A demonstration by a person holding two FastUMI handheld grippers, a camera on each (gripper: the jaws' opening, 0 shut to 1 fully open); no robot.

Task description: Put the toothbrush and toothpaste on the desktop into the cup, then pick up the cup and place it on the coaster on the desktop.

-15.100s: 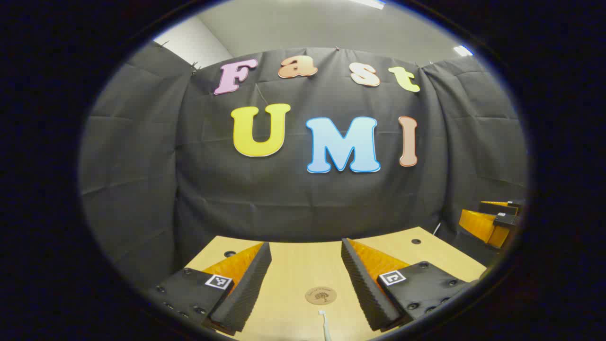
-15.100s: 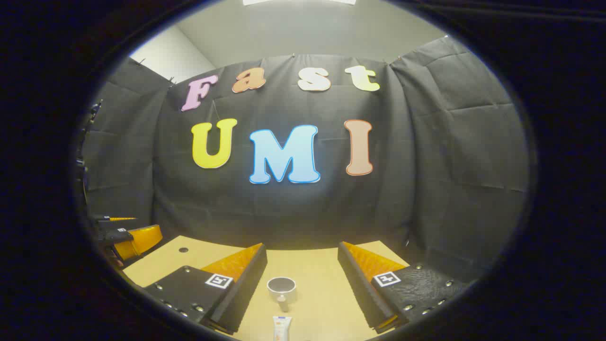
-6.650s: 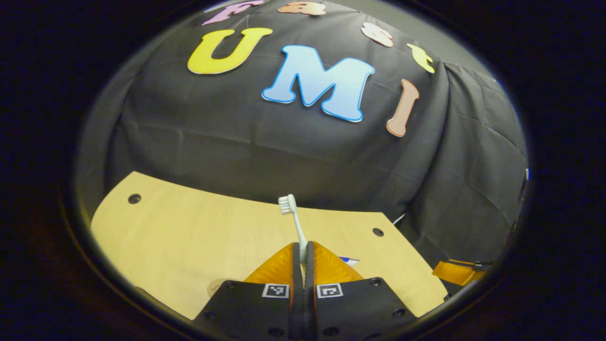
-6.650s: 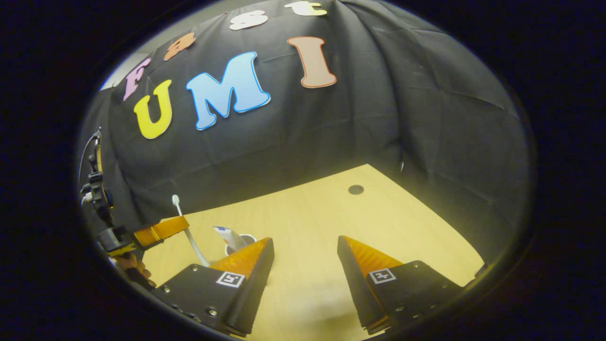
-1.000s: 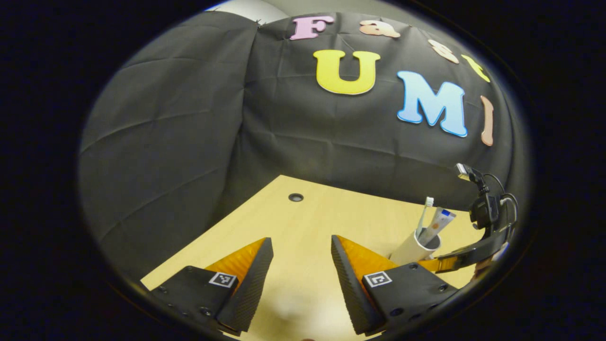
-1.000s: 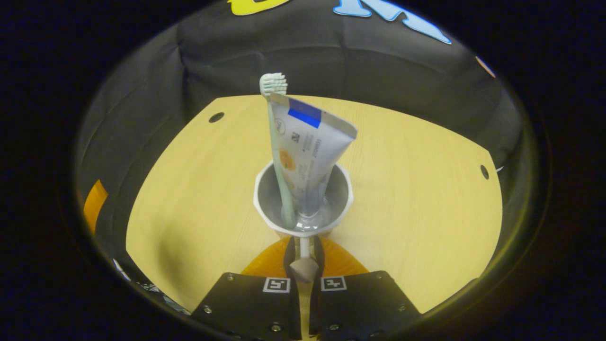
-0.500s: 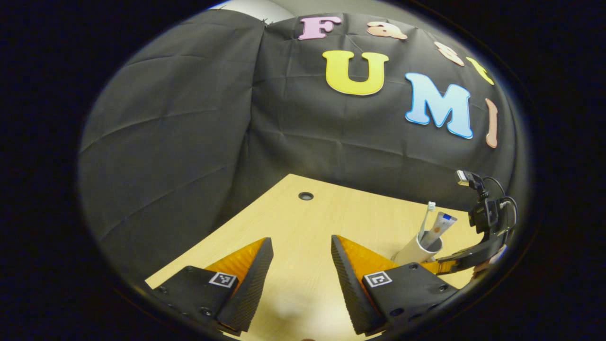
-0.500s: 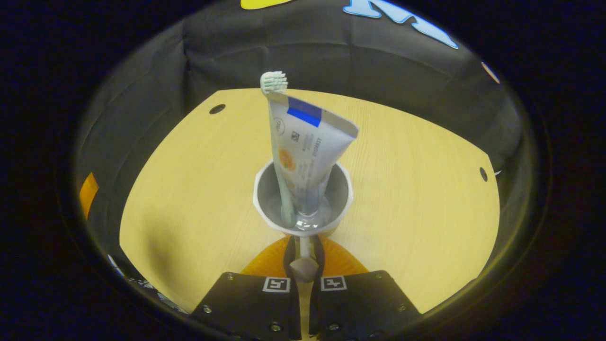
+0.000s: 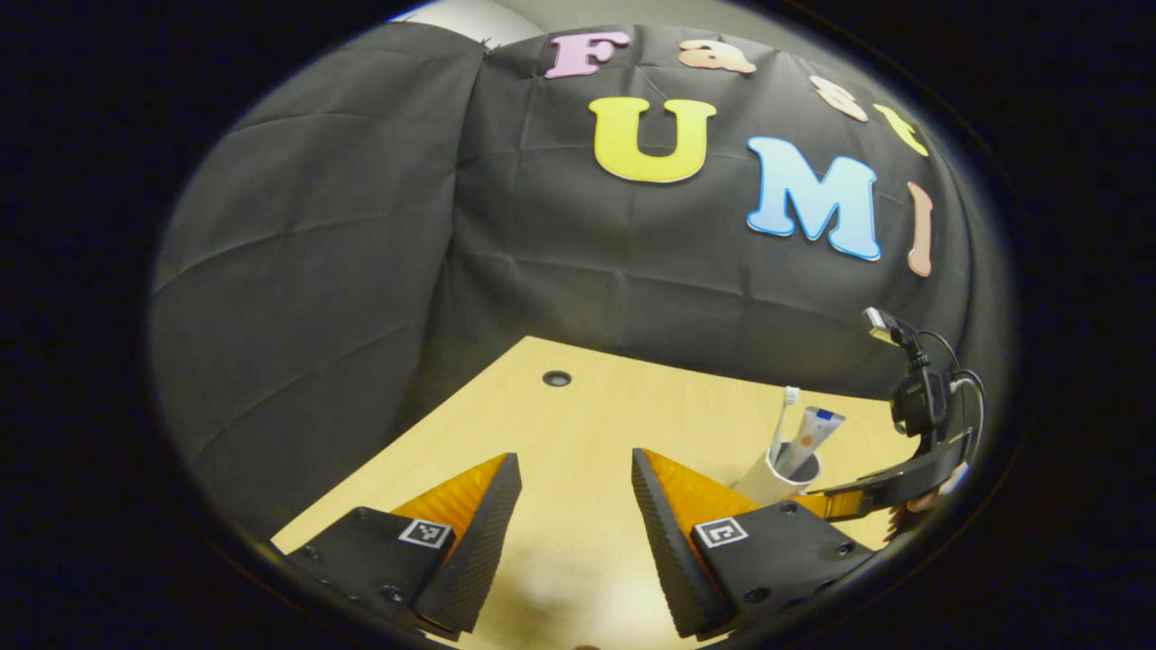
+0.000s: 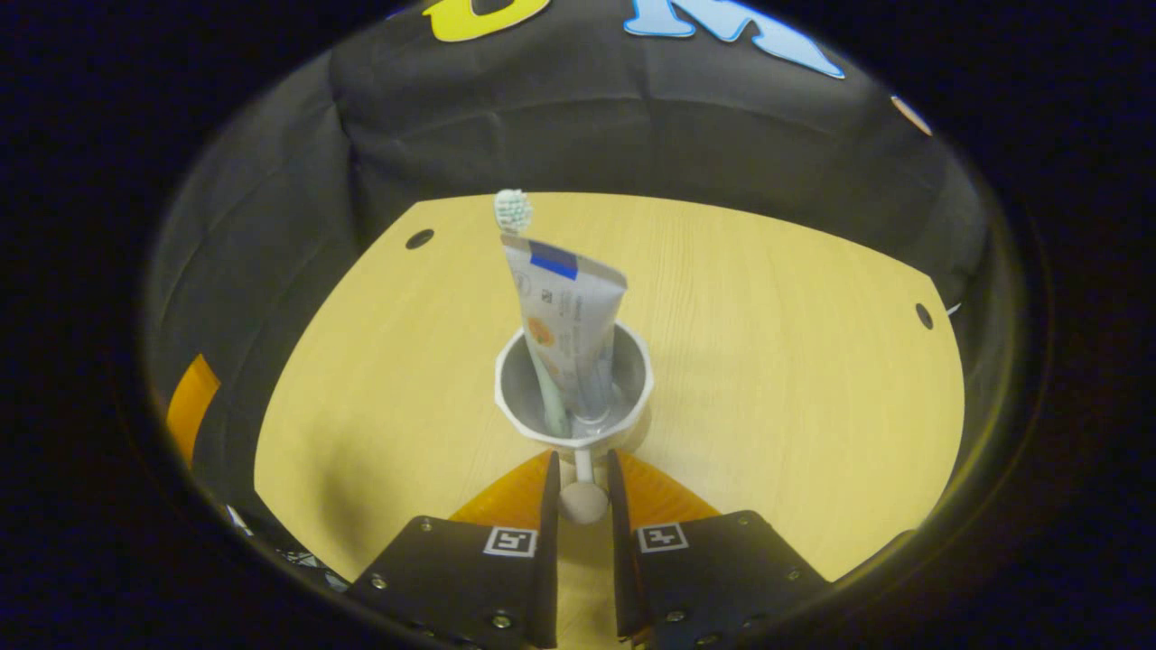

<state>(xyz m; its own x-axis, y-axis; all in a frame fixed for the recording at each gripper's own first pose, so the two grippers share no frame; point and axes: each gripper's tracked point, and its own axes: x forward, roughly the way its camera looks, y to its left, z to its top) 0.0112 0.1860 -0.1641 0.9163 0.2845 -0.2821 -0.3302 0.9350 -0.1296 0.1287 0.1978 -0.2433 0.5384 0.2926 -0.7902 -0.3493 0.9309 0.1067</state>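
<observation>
Behind, black cloth wall point(image 9: 361, 271) bounds the pale wooden desktop point(image 10: 768, 361).

Place: a recording booth set up for handling trials, not a lived-in room.
Walls: creased black cloth point(image 9: 361, 253) hangs as a backdrop from 9 o'clock round to 3 o'clock in the left gripper view, closing in the desk on its far sides.
Ceiling: a pale strip of plain room point(image 9: 461, 13) shows above the cloth at 12 o'clock.
Desk: a light wood-grain desktop point(image 10: 768, 298) with round cable holes point(image 10: 419, 239), bare like office furniture.
Gear: a cabled camera mount point(image 9: 917, 397) at 3 o'clock in the left gripper view.
</observation>
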